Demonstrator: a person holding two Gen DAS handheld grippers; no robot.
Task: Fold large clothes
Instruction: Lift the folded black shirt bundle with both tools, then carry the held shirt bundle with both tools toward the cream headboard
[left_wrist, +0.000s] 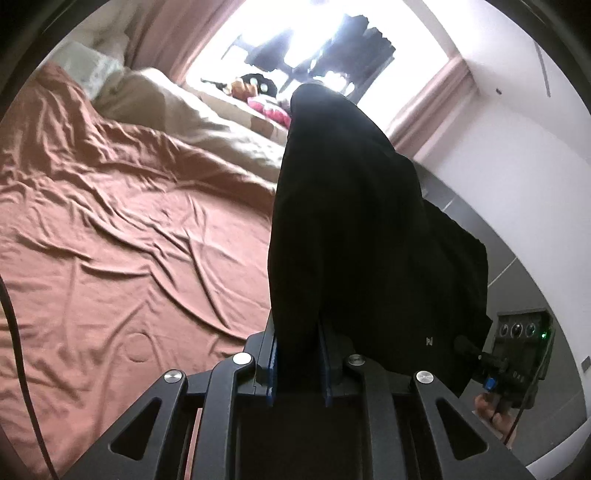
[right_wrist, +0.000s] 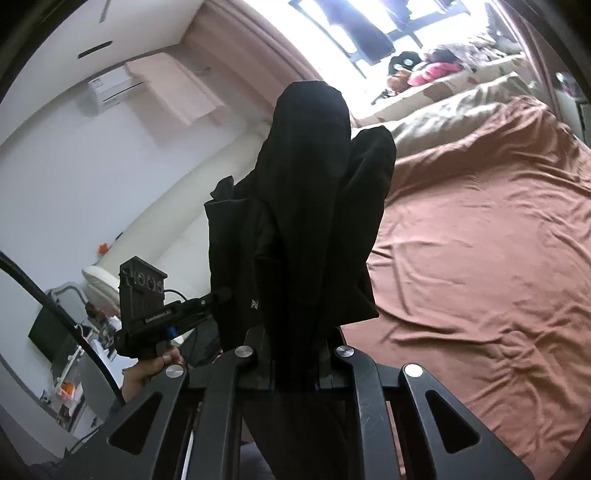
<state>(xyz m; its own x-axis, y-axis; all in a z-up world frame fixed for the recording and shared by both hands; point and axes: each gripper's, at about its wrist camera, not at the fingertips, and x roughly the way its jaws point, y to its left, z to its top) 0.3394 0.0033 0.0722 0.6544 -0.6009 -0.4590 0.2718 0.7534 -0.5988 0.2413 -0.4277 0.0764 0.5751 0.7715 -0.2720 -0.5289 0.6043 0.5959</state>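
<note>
A large black garment (left_wrist: 351, 221) is held up in the air beside the bed and hangs in folds. My left gripper (left_wrist: 298, 354) is shut on its edge, and the cloth drapes over the fingers. My right gripper (right_wrist: 295, 354) is shut on another part of the same garment (right_wrist: 306, 206), which covers its fingertips. In the left wrist view the right gripper's body (left_wrist: 517, 350) shows at the lower right, close to the cloth. In the right wrist view the left gripper's body (right_wrist: 147, 306) shows at the lower left. A small white logo (left_wrist: 429, 340) marks the fabric.
A bed with a wrinkled brown sheet (left_wrist: 110, 229) lies below the garment. A beige duvet (left_wrist: 207, 122) and pillows are at its far end. A bright window with pink curtains (left_wrist: 314, 48) is behind. A white wall (right_wrist: 92, 166) and an air conditioner (right_wrist: 110, 88) stand beside.
</note>
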